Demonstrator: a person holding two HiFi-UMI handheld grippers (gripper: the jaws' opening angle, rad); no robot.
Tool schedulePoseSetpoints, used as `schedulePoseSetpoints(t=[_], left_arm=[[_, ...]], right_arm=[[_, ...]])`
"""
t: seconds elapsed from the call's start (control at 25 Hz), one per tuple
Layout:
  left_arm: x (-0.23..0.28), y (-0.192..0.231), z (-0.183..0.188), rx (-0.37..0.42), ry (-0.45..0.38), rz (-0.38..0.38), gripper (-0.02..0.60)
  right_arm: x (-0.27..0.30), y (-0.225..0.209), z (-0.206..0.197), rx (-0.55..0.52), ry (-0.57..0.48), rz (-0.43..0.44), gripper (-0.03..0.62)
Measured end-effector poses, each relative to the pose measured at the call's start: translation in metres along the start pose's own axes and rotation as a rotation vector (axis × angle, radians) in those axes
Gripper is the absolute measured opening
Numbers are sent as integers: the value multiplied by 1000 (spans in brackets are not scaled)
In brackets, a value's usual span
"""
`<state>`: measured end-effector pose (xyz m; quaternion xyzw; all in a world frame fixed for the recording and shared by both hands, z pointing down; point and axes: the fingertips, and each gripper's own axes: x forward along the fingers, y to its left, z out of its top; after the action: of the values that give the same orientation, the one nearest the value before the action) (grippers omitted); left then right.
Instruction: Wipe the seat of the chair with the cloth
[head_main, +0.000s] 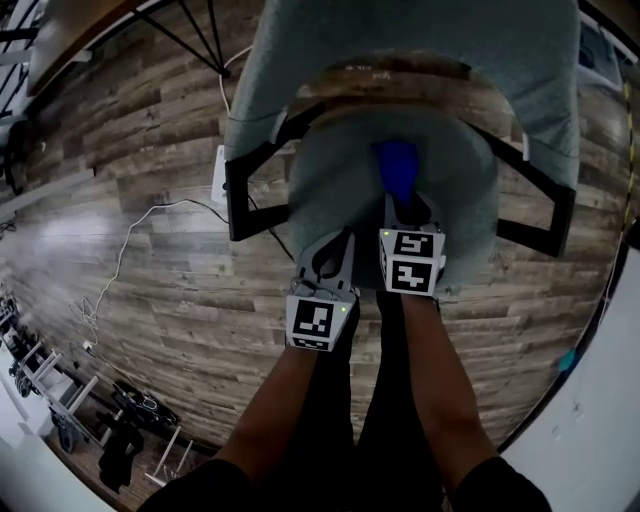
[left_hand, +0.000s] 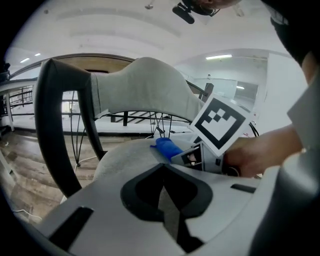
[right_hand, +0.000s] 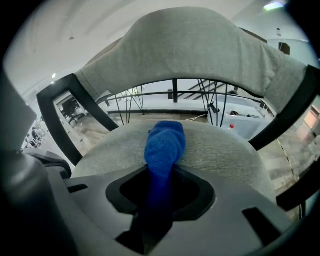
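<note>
Nearest in the head view, the left gripper (head_main: 334, 250) sits at the seat's 6 o'clock edge. Its own view shows its jaws together with nothing between them. The right gripper (right_hand: 160, 176) is just beside it at 2 o'clock, a little further in over the seat (right_hand: 225, 150), jaws clamped on the blue cloth (right_hand: 165, 142). The cloth is bunched into a narrow roll and sticks out toward 12 o'clock, with its free end lying on the grey upholstery at about seat centre. Beyond that is the curved backrest (head_main: 400, 40) at 12, with black armrests (head_main: 243, 205) at 9 and 3. Wood floor (head_main: 140, 300) lies all round, and a white cable (head_main: 135, 235) trails off at 9. The wipe looks barely begun, since most of the seat is well apart from the cloth. Risks: the roll is thin, so each pass likely cleans only a strip and leaves gaps unless the strokes overlap. Fabric on fabric may drag and pull the cloth out of the jaws, or fold it under. Pressing low could put the hard jaw tips on the upholstery instead of the cloth. The two grippers are close together, so a sideways sweep toward 9 could knock them. Nothing steadies the chair, so a hard push toward 12 might shift it.
</note>
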<state>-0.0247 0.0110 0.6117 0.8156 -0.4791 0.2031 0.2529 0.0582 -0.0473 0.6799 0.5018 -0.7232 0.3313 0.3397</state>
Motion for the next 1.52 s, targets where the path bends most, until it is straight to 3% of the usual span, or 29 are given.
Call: schedulePoseSetpoints(t=[0.48,0.68,1.2,1.32,1.52], left_arm=[[20,-38,25,46,-15,-59,2],[27,-44,34,-3,-20,-65,2],[34,-50,36,-14,-15,-69,2],[34,-49,32,-22,-15,-68,2],[22,-34,20,-47,-9,-43,2]], right_arm=[[-29,-81,-20,125,4,-102,114],[-43,-115,-30,159,13,-148,114],[-71,-173,-53,195,-23,-275,114],[-73,-166,-46,179,-60,-260,114],[-71,-113,-23,93,-103,-135,114]])
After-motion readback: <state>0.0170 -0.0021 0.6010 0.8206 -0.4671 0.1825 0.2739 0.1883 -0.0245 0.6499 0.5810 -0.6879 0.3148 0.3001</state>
